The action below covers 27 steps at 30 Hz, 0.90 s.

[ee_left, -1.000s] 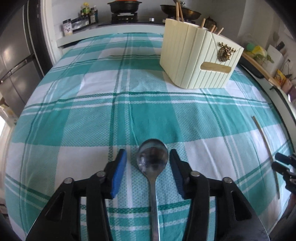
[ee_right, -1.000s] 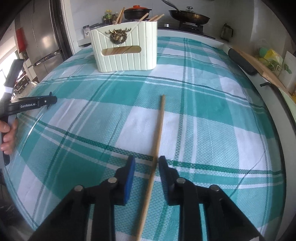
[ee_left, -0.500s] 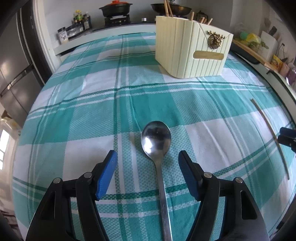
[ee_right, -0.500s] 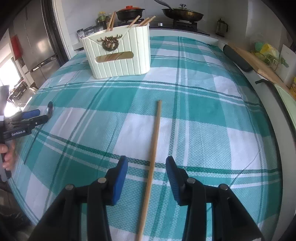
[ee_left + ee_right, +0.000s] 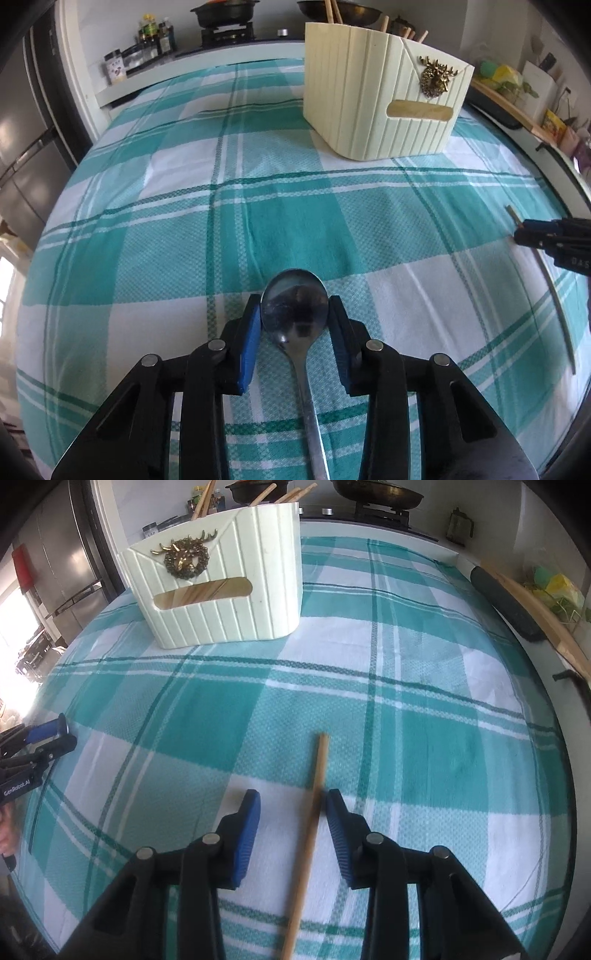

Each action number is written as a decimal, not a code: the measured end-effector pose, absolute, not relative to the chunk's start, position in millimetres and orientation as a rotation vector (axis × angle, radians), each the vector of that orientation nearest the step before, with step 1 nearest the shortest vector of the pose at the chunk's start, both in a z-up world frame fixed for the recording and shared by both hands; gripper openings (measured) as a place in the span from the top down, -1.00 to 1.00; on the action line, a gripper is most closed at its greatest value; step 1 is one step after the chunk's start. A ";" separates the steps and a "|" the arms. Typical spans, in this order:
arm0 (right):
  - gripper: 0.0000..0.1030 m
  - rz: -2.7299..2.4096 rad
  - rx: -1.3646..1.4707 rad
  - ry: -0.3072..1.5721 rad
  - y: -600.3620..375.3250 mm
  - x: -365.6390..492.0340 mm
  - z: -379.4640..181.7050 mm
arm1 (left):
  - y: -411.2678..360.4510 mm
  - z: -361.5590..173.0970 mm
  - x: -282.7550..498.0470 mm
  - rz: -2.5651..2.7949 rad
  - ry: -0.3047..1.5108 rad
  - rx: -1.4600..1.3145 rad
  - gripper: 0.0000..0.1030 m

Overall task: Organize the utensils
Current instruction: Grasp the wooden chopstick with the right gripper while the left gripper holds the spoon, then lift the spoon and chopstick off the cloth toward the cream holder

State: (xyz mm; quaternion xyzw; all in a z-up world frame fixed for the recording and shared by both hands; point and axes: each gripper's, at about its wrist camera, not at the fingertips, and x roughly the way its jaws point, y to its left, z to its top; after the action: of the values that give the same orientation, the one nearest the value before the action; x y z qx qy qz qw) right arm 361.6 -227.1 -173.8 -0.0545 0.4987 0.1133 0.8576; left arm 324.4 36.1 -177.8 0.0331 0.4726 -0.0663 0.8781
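The left gripper [image 5: 294,314] is clamped on the spoon [image 5: 294,309] near the table's [image 5: 177,206] front edge. The right gripper [image 5: 291,808], jaws apart, straddles a chopstick [image 5: 312,819] lying on the tablecloth. The cream holder [image 5: 225,590] stands toward the far edge, unobstructed.

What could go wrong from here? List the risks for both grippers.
1. The left gripper pinches the spoon across its rounded bowl, so it may slip or tilt when lifted.
2. The chopstick lies off-centre, against the right finger of the open right gripper; closing may roll it on the cloth.
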 end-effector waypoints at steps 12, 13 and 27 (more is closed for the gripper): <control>0.88 0.269 0.057 0.947 -251.3 358.5 -138.6 | 44.0 -140.6 315.6 -0.123 0.884 0.011 0.33; 0.88 0.278 0.070 0.920 -252.7 352.7 -129.6 | 45.1 -132.5 312.6 -0.124 0.866 0.007 0.33; 0.88 0.349 0.087 0.583 -250.3 252.7 -18.2 | 44.8 -37.0 257.3 -0.192 0.653 -0.050 0.45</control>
State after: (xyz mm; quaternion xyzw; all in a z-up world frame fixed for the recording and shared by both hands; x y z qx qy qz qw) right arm 252.7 -250.3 -18.2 0.0426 0.2858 0.1711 0.9419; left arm 257.3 44.8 -37.0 -0.0244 0.3203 -0.0943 0.9423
